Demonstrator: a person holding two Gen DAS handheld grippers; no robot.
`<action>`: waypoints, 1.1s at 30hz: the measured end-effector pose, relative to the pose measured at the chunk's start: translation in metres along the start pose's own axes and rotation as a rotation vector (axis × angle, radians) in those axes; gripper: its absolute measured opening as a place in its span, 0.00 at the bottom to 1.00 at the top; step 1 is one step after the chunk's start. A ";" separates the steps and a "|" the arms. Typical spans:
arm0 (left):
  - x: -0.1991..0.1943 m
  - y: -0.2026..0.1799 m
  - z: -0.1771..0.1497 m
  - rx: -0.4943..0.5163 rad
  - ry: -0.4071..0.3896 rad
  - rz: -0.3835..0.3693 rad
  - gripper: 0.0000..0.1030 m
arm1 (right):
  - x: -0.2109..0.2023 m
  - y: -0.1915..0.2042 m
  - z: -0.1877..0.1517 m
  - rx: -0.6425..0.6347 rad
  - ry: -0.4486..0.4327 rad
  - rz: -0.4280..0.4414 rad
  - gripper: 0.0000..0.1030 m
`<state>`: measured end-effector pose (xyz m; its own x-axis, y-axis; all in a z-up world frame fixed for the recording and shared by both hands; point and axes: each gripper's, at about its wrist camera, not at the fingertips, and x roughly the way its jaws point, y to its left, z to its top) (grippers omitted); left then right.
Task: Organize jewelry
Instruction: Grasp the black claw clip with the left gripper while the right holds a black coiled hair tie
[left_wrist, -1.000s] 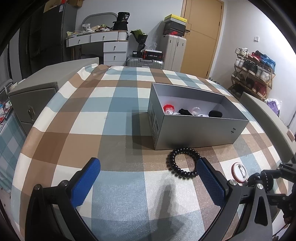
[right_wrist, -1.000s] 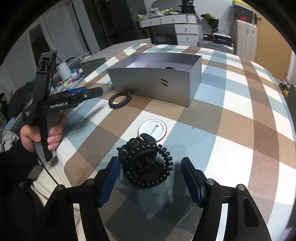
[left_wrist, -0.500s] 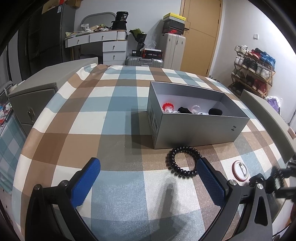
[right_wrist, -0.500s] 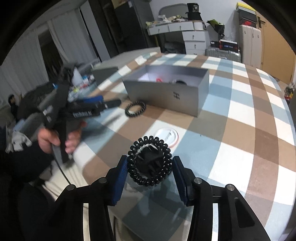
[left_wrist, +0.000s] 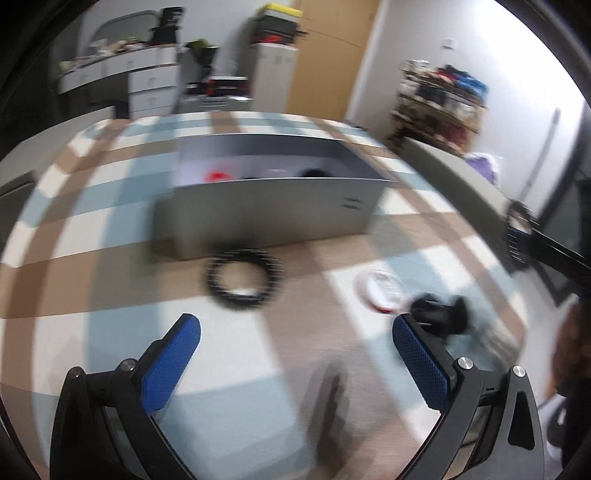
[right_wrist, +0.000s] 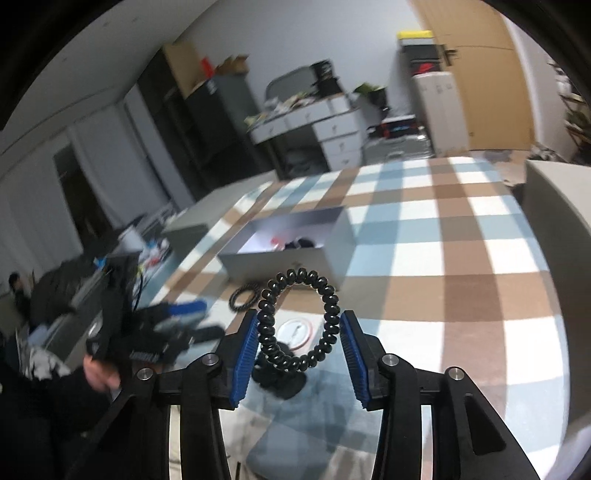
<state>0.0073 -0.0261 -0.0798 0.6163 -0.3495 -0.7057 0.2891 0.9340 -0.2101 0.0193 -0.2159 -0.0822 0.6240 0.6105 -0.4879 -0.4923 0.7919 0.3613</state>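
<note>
Above worktop (right_wrist: 480, 229): right claw (right_wrist: 298, 341) just closed on black coil band (right_wrist: 297, 320), lifted. Left claw (left_wrist: 295, 354) wide open, empty. Carry level over grey box (right_wrist: 291, 254) w/o snagging rim; release low.

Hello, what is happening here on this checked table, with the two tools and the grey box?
A person is sorting small accessories into an open grey box. The right hand-held gripper has just closed on a black spiral hair tie and holds it above the table. The left hand-held gripper is open and empty. A second spiral hair tie, a round badge and a black hair claw lie on the checked tablecloth.
</note>
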 end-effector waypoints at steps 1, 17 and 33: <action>-0.001 -0.012 0.001 0.023 0.007 -0.030 0.98 | -0.002 -0.003 -0.001 0.011 -0.009 -0.005 0.41; 0.036 -0.072 0.010 0.125 0.132 -0.154 0.79 | -0.008 -0.024 -0.025 0.102 -0.027 0.005 0.40; 0.021 -0.072 0.013 0.112 0.098 -0.176 0.38 | -0.011 -0.026 -0.025 0.130 -0.044 0.023 0.40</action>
<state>0.0089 -0.1021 -0.0709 0.4767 -0.4919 -0.7286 0.4683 0.8435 -0.2632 0.0102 -0.2430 -0.1061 0.6413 0.6259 -0.4439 -0.4256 0.7714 0.4731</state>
